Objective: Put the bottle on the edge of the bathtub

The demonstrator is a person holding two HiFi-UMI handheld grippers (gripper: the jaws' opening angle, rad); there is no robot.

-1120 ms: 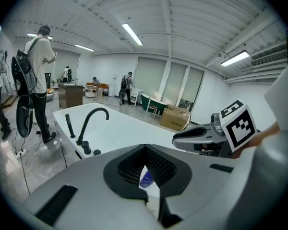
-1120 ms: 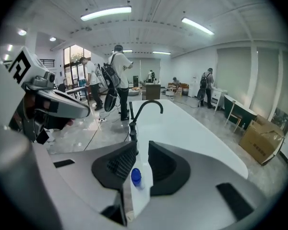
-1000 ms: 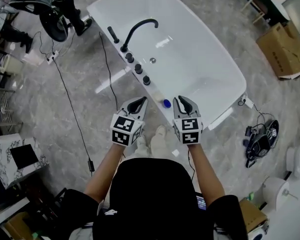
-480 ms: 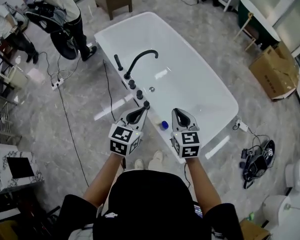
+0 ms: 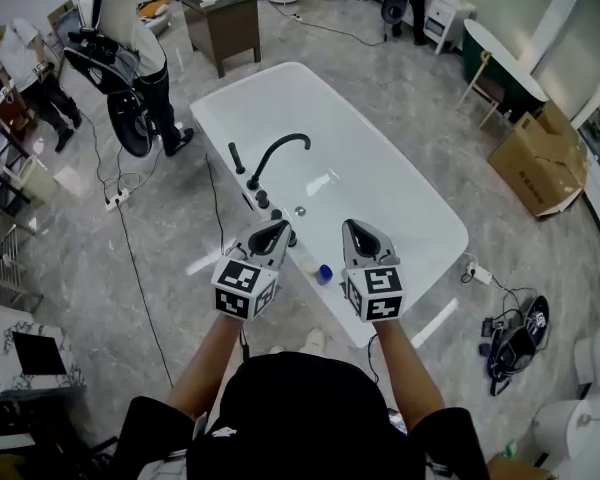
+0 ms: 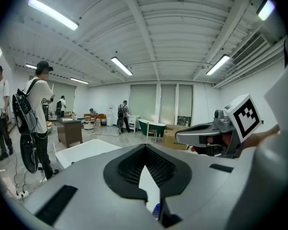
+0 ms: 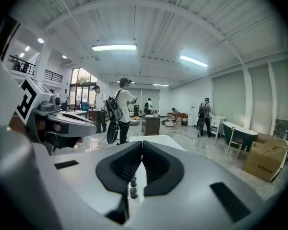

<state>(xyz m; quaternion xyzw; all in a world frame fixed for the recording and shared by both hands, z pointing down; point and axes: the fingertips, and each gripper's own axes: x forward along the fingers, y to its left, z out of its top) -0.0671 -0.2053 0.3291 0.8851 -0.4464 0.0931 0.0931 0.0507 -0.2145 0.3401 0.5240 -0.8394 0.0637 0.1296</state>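
A small clear bottle with a blue cap [image 5: 318,270] lies on the near edge of the white bathtub [image 5: 420,278], between my two grippers and below them. Its cap [image 6: 156,210] shows through the hollow of the jaws in the left gripper view. My left gripper [image 5: 271,233] hangs above the rim by the black tap knobs, shut and empty. My right gripper [image 5: 357,236] hangs over the tub's near end; its jaws have just been closing and now stand shut with nothing between them. Both point toward the far side of the tub.
A black arched faucet [image 5: 280,148] and its knobs [image 7: 133,186] stand on the tub's left rim. A black cable [image 5: 130,253] runs over the marble floor at left. People [image 5: 130,38] stand at the back left near a dark desk [image 5: 225,23]. A cardboard box [image 5: 535,168] sits at right.
Both grippers have risen away from the tub's edge, and the bottle stays lying there. The right jaws have drawn together. The view has lifted and takes in more of the room.
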